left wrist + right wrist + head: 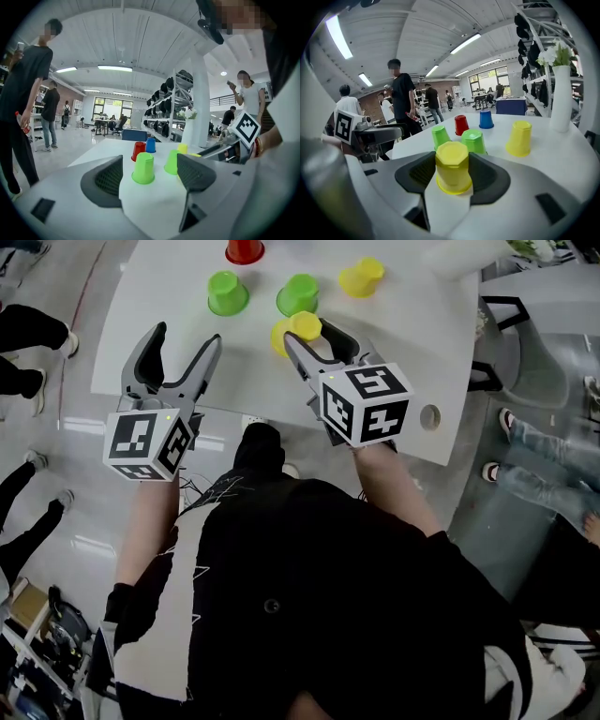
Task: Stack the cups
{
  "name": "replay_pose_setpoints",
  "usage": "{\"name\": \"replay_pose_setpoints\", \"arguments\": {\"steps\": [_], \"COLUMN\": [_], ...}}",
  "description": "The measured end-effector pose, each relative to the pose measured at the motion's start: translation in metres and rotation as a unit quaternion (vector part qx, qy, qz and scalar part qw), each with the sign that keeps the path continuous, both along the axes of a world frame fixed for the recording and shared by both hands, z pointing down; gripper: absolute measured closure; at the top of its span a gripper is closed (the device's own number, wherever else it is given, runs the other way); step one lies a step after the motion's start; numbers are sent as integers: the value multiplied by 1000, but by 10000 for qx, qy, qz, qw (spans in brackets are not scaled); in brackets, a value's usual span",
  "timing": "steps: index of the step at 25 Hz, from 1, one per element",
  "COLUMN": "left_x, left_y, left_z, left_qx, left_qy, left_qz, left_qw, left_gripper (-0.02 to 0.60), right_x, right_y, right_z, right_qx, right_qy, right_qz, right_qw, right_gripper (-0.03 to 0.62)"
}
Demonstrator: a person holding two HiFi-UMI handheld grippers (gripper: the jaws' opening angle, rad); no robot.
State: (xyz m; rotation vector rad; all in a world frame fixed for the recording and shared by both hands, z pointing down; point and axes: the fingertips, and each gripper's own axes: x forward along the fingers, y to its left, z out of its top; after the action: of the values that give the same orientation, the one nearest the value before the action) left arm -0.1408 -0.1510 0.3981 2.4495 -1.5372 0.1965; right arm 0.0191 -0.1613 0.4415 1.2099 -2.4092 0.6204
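Right gripper (453, 180) has its jaws clamped on the near yellow cup (452, 161), which is upside down by the bench's (562, 159) front edge. Left gripper (150, 172) has its jaws wide with nothing in them. I'd go light on the squeeze so the cup doesn't buckle. Then lift straight up and lower it squarely over the other yellow cup (519, 138).

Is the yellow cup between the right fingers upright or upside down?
Upside down: the cup has its closed base up, wider rim below.
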Motion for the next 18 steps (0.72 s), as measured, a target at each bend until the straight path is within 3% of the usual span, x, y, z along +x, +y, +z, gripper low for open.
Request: {"name": "replay_pose_setpoints", "arguments": {"steps": [8,18], "left_x": [-3,-5], "left_y": [5,6], "left_z": [3,5], "left_qx": [-50,-28], "left_qy": [16,-48], "left_qz": [-17,7], "left_qw": [10000,10000], "left_gripper": [222,222], "right_x": [-17,-21], "right_y": [10,10], "right_z": [9,16], "right_qx": [178,128], "right_qy": [472,552], "right_qz": [-477,-548], "right_qw": [9976,9969], "right_gripper": [371,370]}}
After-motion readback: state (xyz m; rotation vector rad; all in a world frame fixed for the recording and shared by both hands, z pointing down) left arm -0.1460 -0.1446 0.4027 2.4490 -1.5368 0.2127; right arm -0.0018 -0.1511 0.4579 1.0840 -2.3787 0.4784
